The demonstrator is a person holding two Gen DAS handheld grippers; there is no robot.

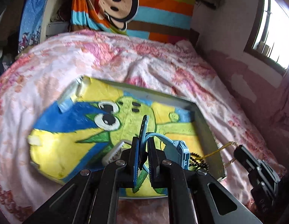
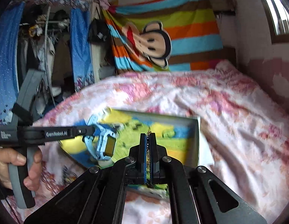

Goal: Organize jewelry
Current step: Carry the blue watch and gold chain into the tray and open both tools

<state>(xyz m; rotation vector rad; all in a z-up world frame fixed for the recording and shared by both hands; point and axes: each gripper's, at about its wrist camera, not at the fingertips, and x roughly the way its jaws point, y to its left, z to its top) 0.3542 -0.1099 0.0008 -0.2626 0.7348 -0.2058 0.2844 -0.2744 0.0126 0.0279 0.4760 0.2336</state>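
My left gripper (image 1: 143,143) is shut on the strap of a light blue watch (image 1: 179,150) and holds it above a tray lined with a yellow, blue and green cartoon cloth (image 1: 73,130). The watch (image 2: 105,143) hangs from the left gripper (image 2: 88,129) in the right wrist view. My right gripper (image 2: 148,136) is shut on a gold chain (image 2: 149,149). The chain (image 1: 217,150) runs from the right gripper (image 1: 239,149) toward a dark bead string (image 1: 197,161) behind the watch.
The tray's grey rim (image 1: 202,119) lies on a pink floral blanket (image 1: 163,63) on a bed. A white clip-like object (image 1: 113,154) lies on the cloth near my left fingers. A striped monkey blanket (image 2: 163,35) hangs behind, with a wardrobe (image 2: 51,46) to the left.
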